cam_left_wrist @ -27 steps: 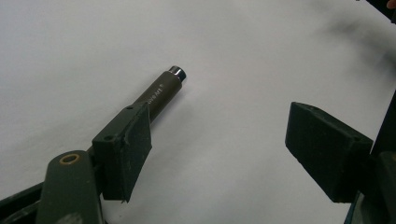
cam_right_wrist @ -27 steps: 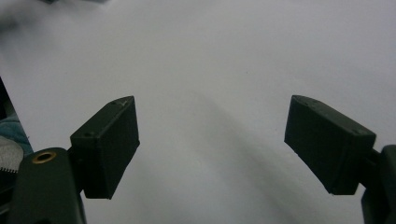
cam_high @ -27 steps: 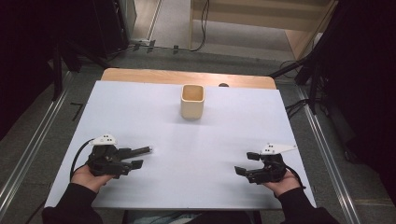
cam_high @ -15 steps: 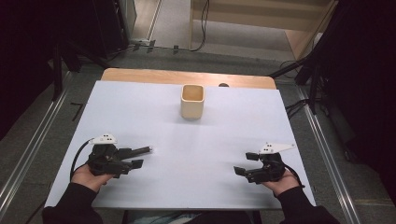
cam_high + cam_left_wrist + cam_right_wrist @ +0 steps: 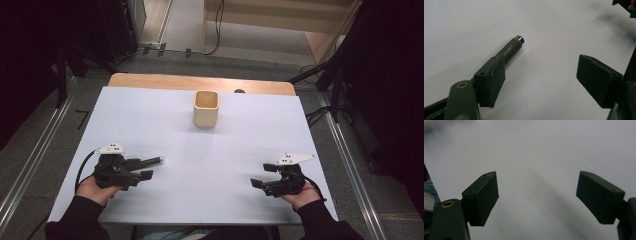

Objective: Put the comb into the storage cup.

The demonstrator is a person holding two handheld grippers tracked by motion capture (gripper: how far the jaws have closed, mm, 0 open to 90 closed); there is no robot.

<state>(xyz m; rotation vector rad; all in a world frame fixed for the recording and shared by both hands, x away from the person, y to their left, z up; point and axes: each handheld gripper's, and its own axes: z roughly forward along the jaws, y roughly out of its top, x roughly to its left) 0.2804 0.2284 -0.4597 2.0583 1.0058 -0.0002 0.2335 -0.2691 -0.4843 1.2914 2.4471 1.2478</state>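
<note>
A dark olive pen [image 5: 512, 48] with a silver tip and white lettering lies on the white table sheet [image 5: 474, 22]. Its near end is hidden behind the left-hand jaw of my left gripper [image 5: 540, 67]. That gripper is open, with bare sheet between the pads, and the pen lies outside the gap. From above, the pen [image 5: 151, 161] pokes rightward past the left gripper [image 5: 145, 168] at the table's front left. My right gripper [image 5: 261, 176] rests at the front right, its jaws pointing left. It is open [image 5: 537, 181] over bare sheet.
A beige square cup [image 5: 206, 108] stands upright at the back middle of the white sheet [image 5: 150, 115]. A wooden table edge [image 5: 200, 82] shows behind it. Metal rails and cables run along the floor on both sides. The other hand [image 5: 627, 5] shows far off in the left gripper view.
</note>
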